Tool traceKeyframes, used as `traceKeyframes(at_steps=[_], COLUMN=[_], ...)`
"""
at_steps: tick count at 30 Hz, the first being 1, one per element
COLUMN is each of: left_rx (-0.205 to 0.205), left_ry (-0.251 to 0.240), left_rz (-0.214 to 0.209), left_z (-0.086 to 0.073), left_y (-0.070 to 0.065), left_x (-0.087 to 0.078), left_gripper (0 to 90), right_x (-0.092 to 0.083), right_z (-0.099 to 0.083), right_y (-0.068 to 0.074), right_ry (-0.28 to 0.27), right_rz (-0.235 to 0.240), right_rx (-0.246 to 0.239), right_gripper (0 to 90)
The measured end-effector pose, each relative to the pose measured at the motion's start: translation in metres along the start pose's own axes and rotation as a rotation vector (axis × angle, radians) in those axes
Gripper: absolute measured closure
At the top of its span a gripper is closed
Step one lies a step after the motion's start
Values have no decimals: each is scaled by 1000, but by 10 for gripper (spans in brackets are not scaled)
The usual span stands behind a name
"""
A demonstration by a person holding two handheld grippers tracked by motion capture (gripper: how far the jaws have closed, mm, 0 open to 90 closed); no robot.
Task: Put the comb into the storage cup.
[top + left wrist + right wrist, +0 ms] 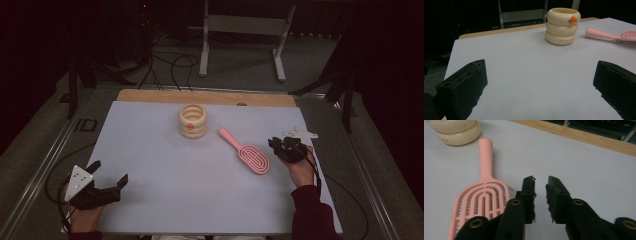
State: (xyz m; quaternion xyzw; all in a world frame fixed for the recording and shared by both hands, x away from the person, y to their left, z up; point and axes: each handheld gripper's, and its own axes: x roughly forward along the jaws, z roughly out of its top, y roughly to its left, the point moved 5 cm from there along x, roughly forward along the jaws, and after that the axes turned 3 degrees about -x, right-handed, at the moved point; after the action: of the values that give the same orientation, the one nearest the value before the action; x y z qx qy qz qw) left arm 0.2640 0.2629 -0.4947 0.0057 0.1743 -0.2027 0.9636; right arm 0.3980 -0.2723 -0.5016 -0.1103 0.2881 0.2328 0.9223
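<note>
- Right gripper [278, 144] sits near the right side of the white mat [150, 150], just beside the head of the pink hairbrush [245, 151]; in the right gripper view [540, 182] the brush head [480, 202] lies at the left of the jaws, outside them.
- Its jaws stand nearly closed, a narrow slit between the tips, nothing in that slit; the pads press on nothing (bare mat shows through the gap).
- Hairbrush lies flat, bristles down, handle pointing up and left toward the cream ringed cup [193, 120], head toward the person's right hand [300, 170]. Handle end is near the cup, not touching it.
- Cup stands upright toward the far middle of the mat, orange mark on its side (seen in the left gripper view [563, 26]).
- Left gripper [107, 172] rests at the near left corner of the mat, jaws spread wide, holding nothing; well apart from brush and cup.
- Edges: wooden strip [205, 97] borders the far side of the mat; the right gripper is close to the mat's right edge.
- Open room: broad bare mat between the two grippers and in front of the cup.
</note>
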Motion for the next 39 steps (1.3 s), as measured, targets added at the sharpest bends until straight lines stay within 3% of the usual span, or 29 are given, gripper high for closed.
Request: traceKeyframes(at_steps=[4,21,39], left_rx=[-3,-6,-3], left_ry=[0,-3,-1], left_rz=[-1,-2,-1], left_z=[0,-1,-1], left_y=[0,0,-1], left_x=[0,0,1], left_gripper=[0,0,0], right_x=[2,9,4], right_z=[-3,-13,-20], right_y=[2,14,27], right_ry=[13,80,129], right_rz=[-2,25,50], right_rx=[-11,-68,-144], right_gripper=[898,900,900])
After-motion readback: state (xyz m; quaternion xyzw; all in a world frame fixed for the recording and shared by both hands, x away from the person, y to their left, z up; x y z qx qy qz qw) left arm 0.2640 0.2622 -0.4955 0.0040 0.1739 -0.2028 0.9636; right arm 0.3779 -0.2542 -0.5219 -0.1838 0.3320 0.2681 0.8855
